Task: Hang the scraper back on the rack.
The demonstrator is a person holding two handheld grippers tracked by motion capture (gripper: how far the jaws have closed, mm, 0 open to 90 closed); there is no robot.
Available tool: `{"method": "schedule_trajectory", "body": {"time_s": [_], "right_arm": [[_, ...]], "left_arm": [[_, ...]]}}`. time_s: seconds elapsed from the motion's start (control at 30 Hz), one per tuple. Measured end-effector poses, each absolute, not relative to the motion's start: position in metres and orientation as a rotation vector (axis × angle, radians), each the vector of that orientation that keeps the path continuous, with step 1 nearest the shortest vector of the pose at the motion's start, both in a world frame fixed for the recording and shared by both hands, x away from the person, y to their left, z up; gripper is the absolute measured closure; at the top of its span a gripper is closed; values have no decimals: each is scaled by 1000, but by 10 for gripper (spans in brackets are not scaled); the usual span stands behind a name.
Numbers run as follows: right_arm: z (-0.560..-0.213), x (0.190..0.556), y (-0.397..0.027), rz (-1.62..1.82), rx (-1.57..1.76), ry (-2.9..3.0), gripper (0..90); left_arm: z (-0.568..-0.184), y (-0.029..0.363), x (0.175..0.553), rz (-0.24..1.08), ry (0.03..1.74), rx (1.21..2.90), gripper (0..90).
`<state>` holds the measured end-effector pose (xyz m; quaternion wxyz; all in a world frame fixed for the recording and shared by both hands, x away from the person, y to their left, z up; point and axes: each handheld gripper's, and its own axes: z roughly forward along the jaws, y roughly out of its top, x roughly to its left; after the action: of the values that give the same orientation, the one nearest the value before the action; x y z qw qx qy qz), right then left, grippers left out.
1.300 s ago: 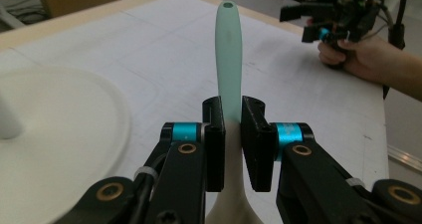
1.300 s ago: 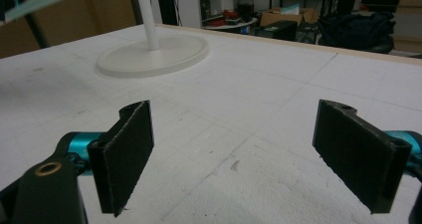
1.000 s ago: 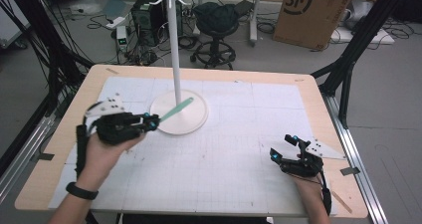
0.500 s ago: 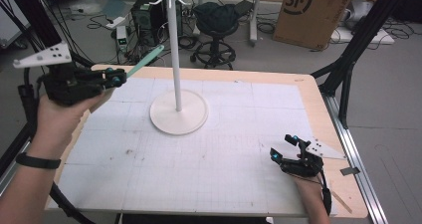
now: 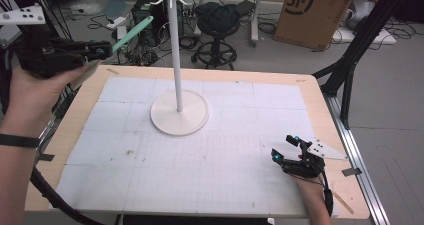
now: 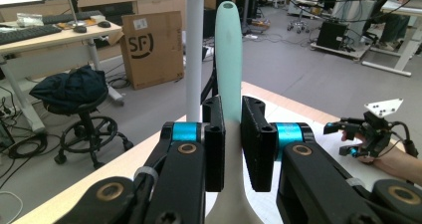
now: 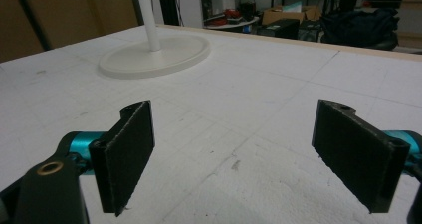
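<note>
Your left gripper [image 5: 102,50] clamps a mint-green spatula [image 6: 228,59], held raised off the table's [image 5: 300,92] left edge, handle aimed toward the white stand [image 5: 176,55]. Your right gripper [image 5: 287,150] rests on the table near its right corner, jaws wide, nothing between them.

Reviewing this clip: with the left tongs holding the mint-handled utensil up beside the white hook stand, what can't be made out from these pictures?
- Utensil: its working end is cut off by the bottom edge and the left tongs in the left gripper view; in the high view the hand covers it.
- Stand: hooks too small to count in the high view; top cut off in both gripper views.
- Right tongs: small in the high view; jaws stand open, nothing between them.
</note>
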<state>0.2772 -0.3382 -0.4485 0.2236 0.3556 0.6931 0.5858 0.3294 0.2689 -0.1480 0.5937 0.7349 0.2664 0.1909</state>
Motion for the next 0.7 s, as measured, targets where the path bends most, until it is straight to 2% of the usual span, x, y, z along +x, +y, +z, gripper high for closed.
{"method": "schedule_trajectory", "body": {"time_s": [0.7], "right_arm": [[-449,277,-338,1618,982,1911,160]], "left_arm": [[-122,264,339,501,641,1731,806]]}}
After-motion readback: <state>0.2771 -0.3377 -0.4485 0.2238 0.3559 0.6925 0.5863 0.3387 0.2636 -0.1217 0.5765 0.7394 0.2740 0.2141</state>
